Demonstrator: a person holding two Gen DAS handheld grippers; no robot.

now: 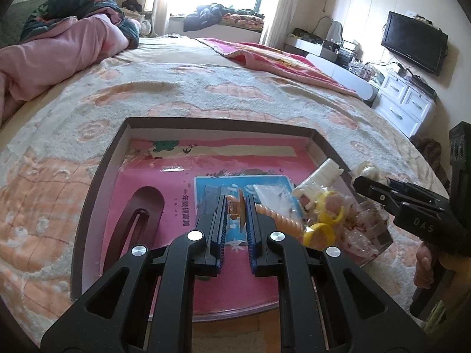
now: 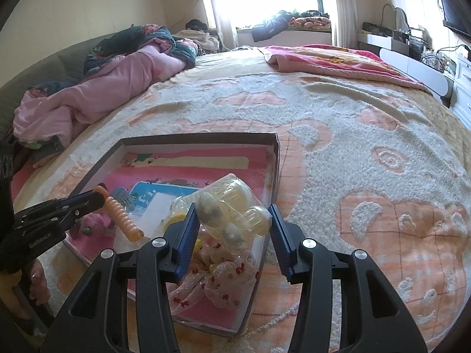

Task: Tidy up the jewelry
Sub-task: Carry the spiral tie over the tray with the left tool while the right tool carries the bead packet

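Bed (image 2: 338, 123); tray (image 2: 206, 140); sheer fabric (image 2: 217, 279) contents unclear.

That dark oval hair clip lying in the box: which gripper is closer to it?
Left. The left gripper hangs just beside the hair clip; the right gripper is over the box's opposite side.

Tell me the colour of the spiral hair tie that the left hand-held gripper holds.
The spiral hair tie is orange; the right wrist view shows it best.

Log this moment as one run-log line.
left gripper: shut on orange spiral hair tie | right gripper: shut on pearl hair claw | both over box
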